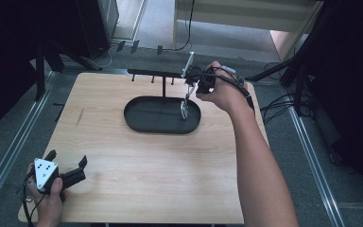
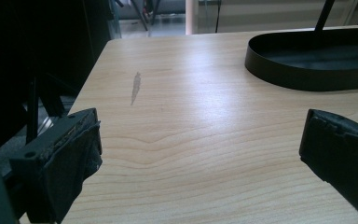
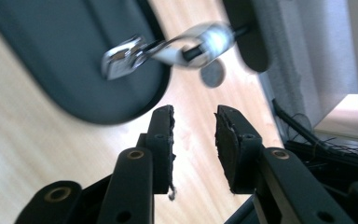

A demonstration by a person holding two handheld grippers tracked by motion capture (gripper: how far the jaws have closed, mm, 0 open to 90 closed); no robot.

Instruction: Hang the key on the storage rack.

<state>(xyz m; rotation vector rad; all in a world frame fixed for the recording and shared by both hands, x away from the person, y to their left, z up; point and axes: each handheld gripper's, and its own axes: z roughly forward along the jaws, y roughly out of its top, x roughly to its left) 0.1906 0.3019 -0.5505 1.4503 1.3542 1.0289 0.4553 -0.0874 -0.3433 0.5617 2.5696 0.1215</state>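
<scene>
Hung from the right end peg of the black rack: a keyring, dangling over the right end of the oval tray, metal piece lowest and close above the tray floor. Probably light, hard and slick, free to swing and to twist on its loop. Best pinched across the pale loop near the peg rather than on the loose metal below, then lifted off along the peg.

Just beside it, the right gripper, held high in the person's hand, jaws a narrow gap apart with nothing between the pads. At the near left corner of the wooden table, well apart from the rack, the left gripper, jaws spread wide and empty.

From above: the whole layout, rack post rising from the tray, both hands. From the right gripper view: the keyring up close though blurred, its loop threaded on the peg, and the bare gap at the right gripper. From the left gripper view: tray wall, a pale scuff on the tabletop, wide-set left gripper.
</scene>
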